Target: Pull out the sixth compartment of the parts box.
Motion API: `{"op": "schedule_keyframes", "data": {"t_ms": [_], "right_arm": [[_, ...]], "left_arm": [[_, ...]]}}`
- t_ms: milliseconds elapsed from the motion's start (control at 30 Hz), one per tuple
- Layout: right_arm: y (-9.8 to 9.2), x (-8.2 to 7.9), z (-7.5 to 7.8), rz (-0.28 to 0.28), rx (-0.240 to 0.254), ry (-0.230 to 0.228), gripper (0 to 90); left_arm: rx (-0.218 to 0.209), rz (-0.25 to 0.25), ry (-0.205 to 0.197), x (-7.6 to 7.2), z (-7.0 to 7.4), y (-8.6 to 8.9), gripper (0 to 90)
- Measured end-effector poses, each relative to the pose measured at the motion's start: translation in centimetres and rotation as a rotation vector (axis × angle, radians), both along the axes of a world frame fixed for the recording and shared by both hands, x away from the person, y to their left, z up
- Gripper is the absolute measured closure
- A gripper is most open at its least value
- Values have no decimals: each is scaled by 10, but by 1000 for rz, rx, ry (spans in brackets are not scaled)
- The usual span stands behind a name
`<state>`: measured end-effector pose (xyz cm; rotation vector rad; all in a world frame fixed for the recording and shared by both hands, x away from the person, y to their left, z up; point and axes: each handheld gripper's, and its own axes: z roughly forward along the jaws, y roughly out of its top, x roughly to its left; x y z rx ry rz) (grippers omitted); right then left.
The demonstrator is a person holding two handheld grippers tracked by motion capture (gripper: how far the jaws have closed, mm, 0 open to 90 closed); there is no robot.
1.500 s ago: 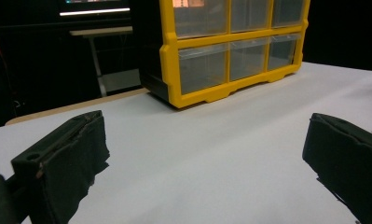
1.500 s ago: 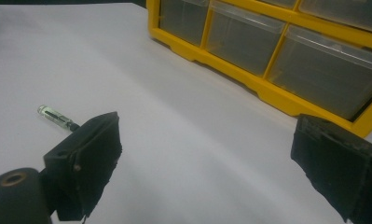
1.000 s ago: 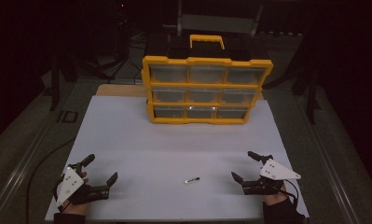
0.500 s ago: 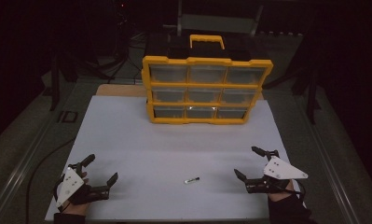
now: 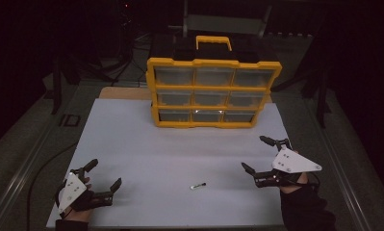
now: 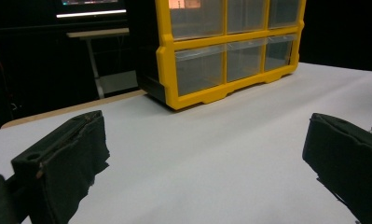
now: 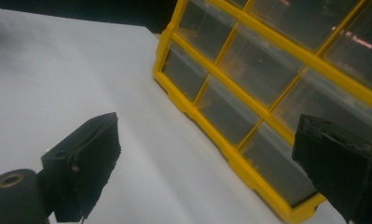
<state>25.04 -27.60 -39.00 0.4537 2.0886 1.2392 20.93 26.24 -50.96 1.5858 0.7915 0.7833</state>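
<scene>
Two grippers rest low on the white tabletop, both with fingers spread and empty. A tiny screw lies in front of the yellow organizer, well apart from it, between the left gripper and the right gripper and nearer the right one. From the right gripper view, the organizer's clear drawers sit tilted across the frame, so that hand is angled toward the organizer rather than the screw. The screw is small and flat on the sheet; I judge that fingers closing from too high would skid over it or flick it away, and a tilted approach could roll it aside.
</scene>
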Motion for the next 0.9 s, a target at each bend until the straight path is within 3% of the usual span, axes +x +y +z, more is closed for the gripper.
{"op": "schedule_keyframes", "data": {"t_ms": [167,900], "right_arm": [[2,7,9,6,-16,-13,76],[14,43,49,3,-98,-145,83]], "left_arm": [[-2,-3,-1,0,0,0,1],[0,-9,-2,0,0,-1,1]]}}
